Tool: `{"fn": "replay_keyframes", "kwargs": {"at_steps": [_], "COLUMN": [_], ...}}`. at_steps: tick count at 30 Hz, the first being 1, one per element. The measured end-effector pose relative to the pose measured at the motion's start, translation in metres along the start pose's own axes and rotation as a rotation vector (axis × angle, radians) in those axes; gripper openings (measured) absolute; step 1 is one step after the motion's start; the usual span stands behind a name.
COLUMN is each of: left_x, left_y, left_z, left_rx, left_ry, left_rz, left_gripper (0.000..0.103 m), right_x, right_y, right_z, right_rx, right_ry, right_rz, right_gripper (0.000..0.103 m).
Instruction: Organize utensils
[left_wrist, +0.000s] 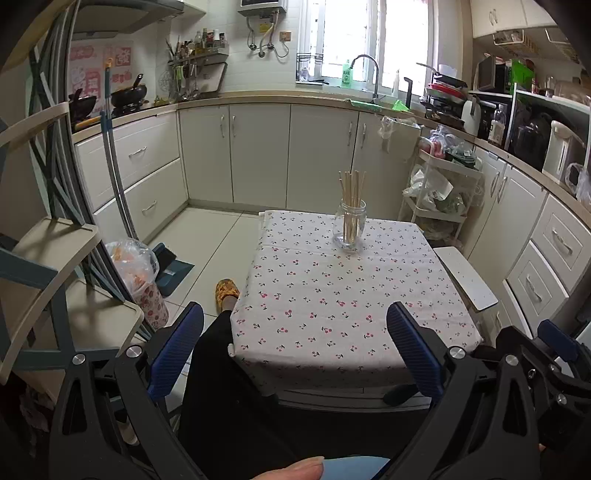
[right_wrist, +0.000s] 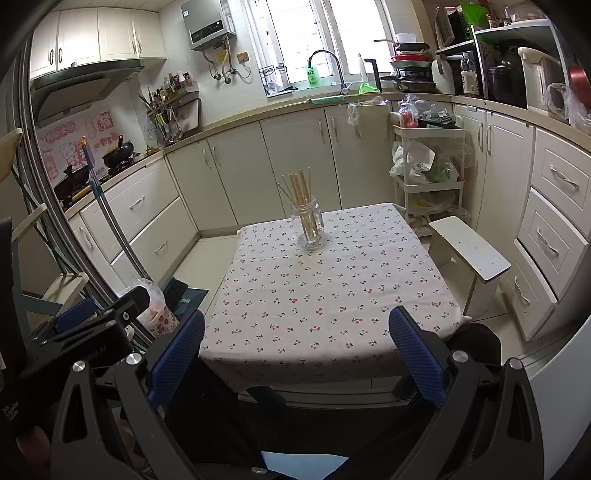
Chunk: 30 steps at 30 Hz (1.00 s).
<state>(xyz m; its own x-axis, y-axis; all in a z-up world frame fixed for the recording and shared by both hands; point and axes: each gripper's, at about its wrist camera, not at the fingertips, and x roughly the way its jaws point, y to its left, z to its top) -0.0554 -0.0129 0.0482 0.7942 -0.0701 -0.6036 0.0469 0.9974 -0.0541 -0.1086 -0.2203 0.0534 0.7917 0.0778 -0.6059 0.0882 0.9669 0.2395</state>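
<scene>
A clear glass jar (left_wrist: 350, 227) (right_wrist: 308, 227) stands upright near the far edge of a small table with a cherry-print cloth (left_wrist: 332, 295) (right_wrist: 325, 295). Several wooden chopsticks (left_wrist: 352, 188) (right_wrist: 300, 190) stand in it, fanned out above the rim. My left gripper (left_wrist: 295, 343) is open, held over the near edge of the table with nothing between its blue pads. My right gripper (right_wrist: 297, 347) is also open and empty at the near edge. Both are well short of the jar. The other gripper (right_wrist: 88, 325) shows at the left of the right wrist view.
A white stool (left_wrist: 465, 277) (right_wrist: 469, 247) stands right of the table. A white cart (right_wrist: 428, 166) with bags sits behind it. Cabinets ring the room. A person's leg and slipper (left_wrist: 226, 290) are left of the table, beside a dustpan (left_wrist: 173, 269) and a plastic bag (left_wrist: 133, 262).
</scene>
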Motion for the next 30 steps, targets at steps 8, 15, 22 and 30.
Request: {"fn": "replay_keyframes", "kwargs": {"at_steps": [8,15,22,30], "left_x": [0.0005,0.0001,-0.0002,0.0003], "left_y": [0.0038,0.002,0.0018,0.0038], "left_z": [-0.0028,-0.0061,-0.0075,-0.0082], "left_rx": [-0.009,-0.005,-0.007,-0.018], "left_ry": [0.006,0.011,0.009,0.015], "left_rz": [-0.004,-0.004,-0.004,-0.003], "left_gripper": [0.095,0.095,0.095,0.095], "right_x": [-0.0007,-0.0008,-0.0009,-0.0006], "right_y": [0.0031,0.005,0.0056,0.0062], "right_z": [-0.0021,-0.0038,-0.004,-0.0044], "right_rx": [-0.001,0.0,-0.001,-0.002], "right_ry": [0.005,0.013,0.013,0.015], "right_rz": [0.005,0.013,0.012,0.013], "right_gripper": [0.096,0.096,0.096,0.096]}}
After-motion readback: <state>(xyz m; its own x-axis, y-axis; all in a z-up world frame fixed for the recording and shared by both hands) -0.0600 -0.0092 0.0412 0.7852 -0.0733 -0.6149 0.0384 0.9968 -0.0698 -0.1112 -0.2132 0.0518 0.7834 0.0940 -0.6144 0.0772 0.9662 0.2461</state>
